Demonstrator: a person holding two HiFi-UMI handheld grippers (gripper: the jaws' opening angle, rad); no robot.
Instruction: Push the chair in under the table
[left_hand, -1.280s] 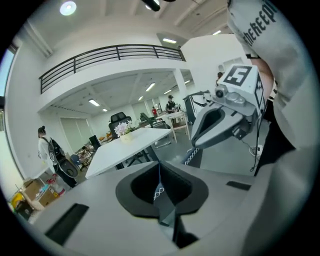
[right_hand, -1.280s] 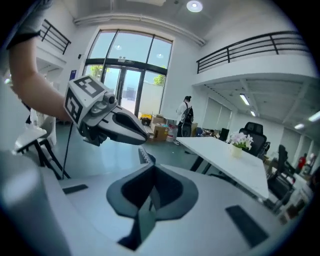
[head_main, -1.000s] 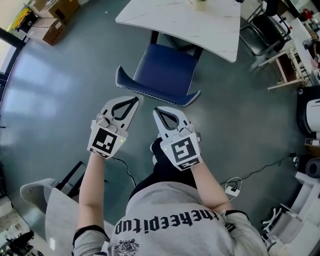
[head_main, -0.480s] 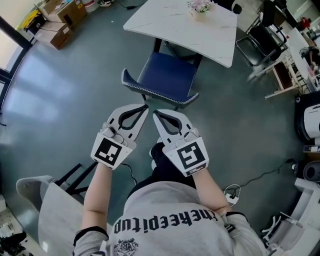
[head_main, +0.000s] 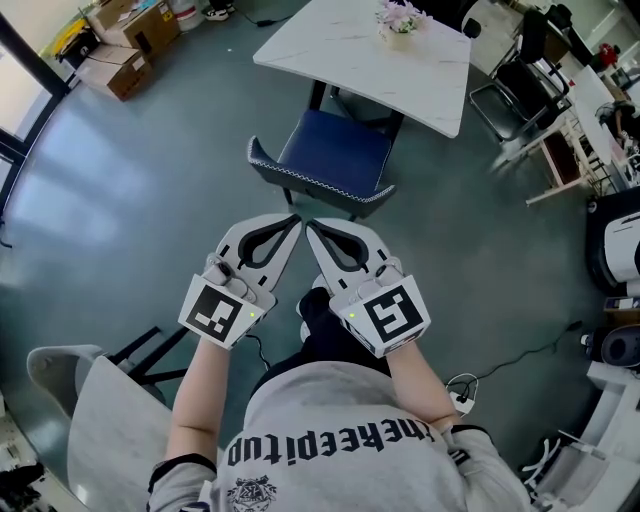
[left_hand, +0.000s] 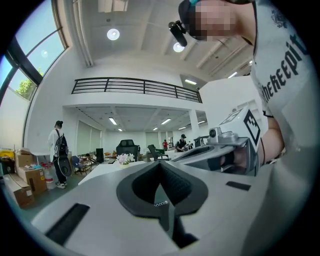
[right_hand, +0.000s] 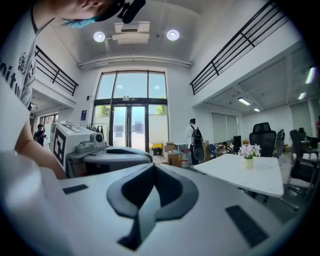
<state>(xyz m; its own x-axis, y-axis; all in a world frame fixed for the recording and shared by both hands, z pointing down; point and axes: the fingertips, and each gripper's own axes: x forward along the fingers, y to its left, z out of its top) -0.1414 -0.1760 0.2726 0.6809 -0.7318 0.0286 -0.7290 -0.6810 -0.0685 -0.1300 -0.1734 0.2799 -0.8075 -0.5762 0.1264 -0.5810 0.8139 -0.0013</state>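
The left tongs (head_main: 291, 220) and right tongs (head_main: 312, 227) are clenched, empty. The chair (head_main: 335, 150) stands just ahead, backrest toward both equally, seat front at the bench's (head_main: 330, 50) near edge.

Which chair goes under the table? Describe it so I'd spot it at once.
Find the white table with a small pot of flowers on it. One chair stands at its near edge, seat partly under the top. It alone has a deep blue seat and a curved back with pale trim; the chairs to the right are black.
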